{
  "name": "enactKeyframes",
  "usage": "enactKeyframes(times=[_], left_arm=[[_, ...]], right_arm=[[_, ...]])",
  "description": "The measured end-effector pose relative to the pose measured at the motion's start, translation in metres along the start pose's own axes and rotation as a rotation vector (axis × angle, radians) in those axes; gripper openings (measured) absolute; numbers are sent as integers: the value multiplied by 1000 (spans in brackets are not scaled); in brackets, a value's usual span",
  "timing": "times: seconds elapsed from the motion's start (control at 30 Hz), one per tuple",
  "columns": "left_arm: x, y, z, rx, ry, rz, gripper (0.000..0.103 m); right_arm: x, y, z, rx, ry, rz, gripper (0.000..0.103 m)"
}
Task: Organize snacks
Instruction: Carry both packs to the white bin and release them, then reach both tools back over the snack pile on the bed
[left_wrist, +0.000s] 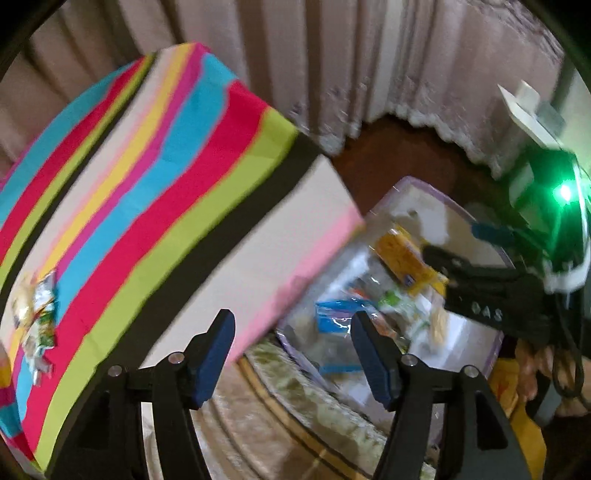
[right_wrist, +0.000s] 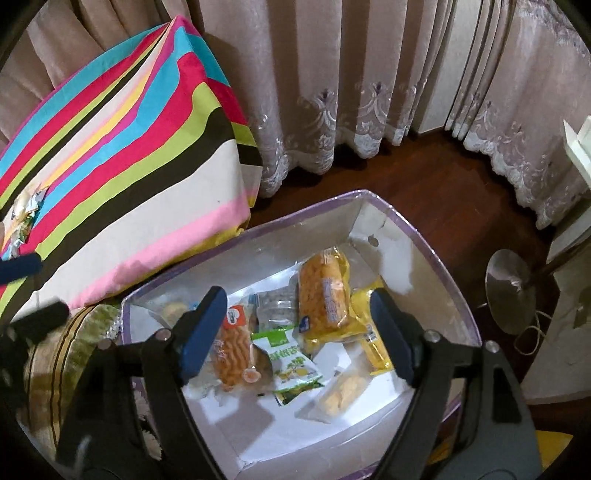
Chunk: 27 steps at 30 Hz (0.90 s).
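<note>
Curtains (right_wrist: 332, 74) behind – striped cushion (right_wrist: 122, 147) beside snack box (right_wrist: 436, 236), prob. touching.

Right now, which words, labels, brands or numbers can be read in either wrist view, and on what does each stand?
"DAS" as far as it reads, first letter unclear: on the black body of the right gripper, in the left wrist view.
Green snack packet: printed characters, too small to read.
Orange snack packet: label blurred, unreadable.
Yellow snack packet: blue label, unreadable.
Snacks on the striped cloth: nothing legible.
</note>
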<state>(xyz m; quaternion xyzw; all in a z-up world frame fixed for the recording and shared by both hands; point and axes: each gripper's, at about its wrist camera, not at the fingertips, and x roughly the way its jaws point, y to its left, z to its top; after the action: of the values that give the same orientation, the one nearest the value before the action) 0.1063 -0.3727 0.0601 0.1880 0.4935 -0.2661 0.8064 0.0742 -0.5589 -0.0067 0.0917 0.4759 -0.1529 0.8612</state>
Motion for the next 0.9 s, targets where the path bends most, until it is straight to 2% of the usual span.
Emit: enactKeyframes(times=[0.17, 0.27, 0.37, 0.47, 0.53, 0.6, 0.67, 0.83, 0.9], left_arm=[[-19, 32, -1, -74, -106, 72, 66], [-33, 53, -5, -92, -184, 136, 66], [-41, 81, -16, -150, -220, 123, 66], [-46, 120, -32, -243, -222, 41, 67], [-44, 145, -40, -304, -194, 45, 67], [-43, 169, -49, -358, -186, 44, 67], [-44, 202, -64, -431, -183, 45, 67], [-50, 282, -99, -604, -196, 54, 67], [-49, 324, -115, -697, -206, 30, 67]], right_arm=[[-9, 19, 14, -24, -57, -103, 87], [-18, 33, 25, -26, -91, -117, 89], [-29, 52, 31, -58, -144, -110, 93], [-33, 79, 36, -122, -172, -79, 94], [-29, 95, 39, -144, -147, -32, 94], [-25, 110, 44, -140, -124, 66, 94], [-20, 131, 54, -142, -106, 128, 94], [-11, 201, 73, -231, -97, 199, 94], [-6, 230, 80, -245, -82, 234, 94]])
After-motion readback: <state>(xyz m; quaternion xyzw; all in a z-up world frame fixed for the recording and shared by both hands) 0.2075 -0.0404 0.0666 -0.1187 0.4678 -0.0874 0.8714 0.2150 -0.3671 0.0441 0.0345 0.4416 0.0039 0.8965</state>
